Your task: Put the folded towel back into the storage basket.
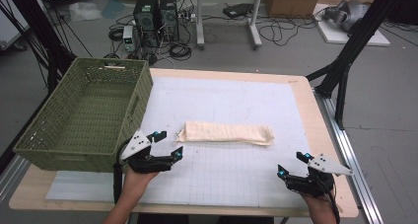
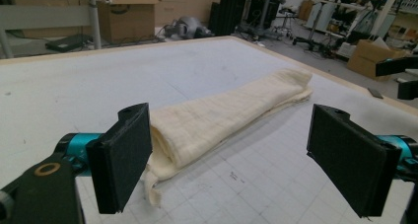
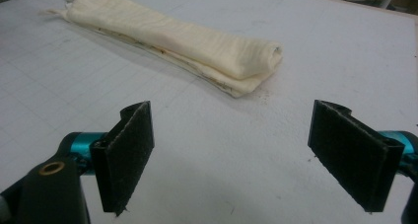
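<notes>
While a folded cloth (image 1: 226, 133) lies mid-frame on the worktop (image 1: 305, 93), the left tool (image 1: 166, 144) sits wide open and empty near its left end; the right tool (image 1: 294, 165), lower right, likewise. Approach stage, probably; next, close on the ends.

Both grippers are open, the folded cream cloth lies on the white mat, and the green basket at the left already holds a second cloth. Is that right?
Not quite: the green basket is empty, as the high view shows. The rest stands: the left gripper and right gripper are open, and the folded cream cloth lies on the white mat.
</notes>
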Demonstrator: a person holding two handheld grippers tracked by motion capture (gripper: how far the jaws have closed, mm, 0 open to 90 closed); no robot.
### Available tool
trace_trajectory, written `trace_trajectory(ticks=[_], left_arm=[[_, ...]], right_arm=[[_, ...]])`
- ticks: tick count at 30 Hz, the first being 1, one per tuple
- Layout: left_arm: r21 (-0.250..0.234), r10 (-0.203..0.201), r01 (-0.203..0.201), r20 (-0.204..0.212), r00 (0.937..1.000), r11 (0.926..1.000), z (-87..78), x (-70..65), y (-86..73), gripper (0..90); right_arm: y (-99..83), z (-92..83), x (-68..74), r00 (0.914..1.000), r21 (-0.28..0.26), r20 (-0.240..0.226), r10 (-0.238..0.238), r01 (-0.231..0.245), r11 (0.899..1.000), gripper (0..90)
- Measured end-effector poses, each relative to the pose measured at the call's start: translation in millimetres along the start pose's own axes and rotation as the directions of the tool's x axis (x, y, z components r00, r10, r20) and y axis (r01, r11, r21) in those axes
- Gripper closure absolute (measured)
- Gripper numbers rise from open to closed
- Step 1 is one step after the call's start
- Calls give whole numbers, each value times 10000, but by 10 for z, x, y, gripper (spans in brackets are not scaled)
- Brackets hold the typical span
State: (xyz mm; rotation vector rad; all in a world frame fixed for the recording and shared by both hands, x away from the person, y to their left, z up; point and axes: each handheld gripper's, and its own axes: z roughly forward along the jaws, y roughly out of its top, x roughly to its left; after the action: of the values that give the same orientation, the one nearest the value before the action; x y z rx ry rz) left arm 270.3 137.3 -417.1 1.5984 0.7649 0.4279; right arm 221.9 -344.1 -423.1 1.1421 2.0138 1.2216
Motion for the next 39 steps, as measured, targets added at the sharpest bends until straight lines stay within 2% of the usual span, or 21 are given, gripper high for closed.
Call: trace_trajectory(ticks=[7,11,13,15,18,20,24,27,30,34,36,39], left_arm=[[-69,30,-29,131,9999,10000,14,23,83,174],[193,-133,123,536,9985,9997,68,68,140,171],[283,-103,86,573,9983,9996,110,81,181,171],[313,-49,31,574,9983,9995,165,89,228,168],[693,-9,-13,313,9995,9976,265,99,310,168],[989,-29,-2,309,9995,9951,330,104,366,170],[1223,60,-84,193,9998,9925,446,100,437,171],[1364,-25,8,125,9999,9907,525,112,459,171],[1741,-104,125,-130,9999,9846,610,158,424,175],[2293,-202,328,-572,9982,9728,702,225,361,188],[2385,-306,425,-535,9981,9702,735,240,341,206],[2556,-225,350,-515,9984,9661,770,253,317,204]], right_arm=[[-4,20,-6,10000,93,24,21,-21,10000,161],[3,23,-1,10000,162,-41,79,-79,9998,161],[6,20,3,10000,146,-22,87,-86,9999,161],[11,17,6,10000,92,-4,71,-71,9999,161],[13,17,9,10000,82,12,60,-60,9999,161],[13,14,10,10000,84,-17,49,-49,10000,160],[12,16,9,10000,98,0,44,-44,9999,161],[10,17,6,10000,100,0,60,-60,9999,161],[9,14,2,9999,102,12,107,-107,9999,161],[5,20,1,10000,115,-23,74,-73,9999,160],[5,25,4,9999,142,-42,101,-100,9998,160],[4,28,4,10000,167,-45,74,-74,9998,161]])
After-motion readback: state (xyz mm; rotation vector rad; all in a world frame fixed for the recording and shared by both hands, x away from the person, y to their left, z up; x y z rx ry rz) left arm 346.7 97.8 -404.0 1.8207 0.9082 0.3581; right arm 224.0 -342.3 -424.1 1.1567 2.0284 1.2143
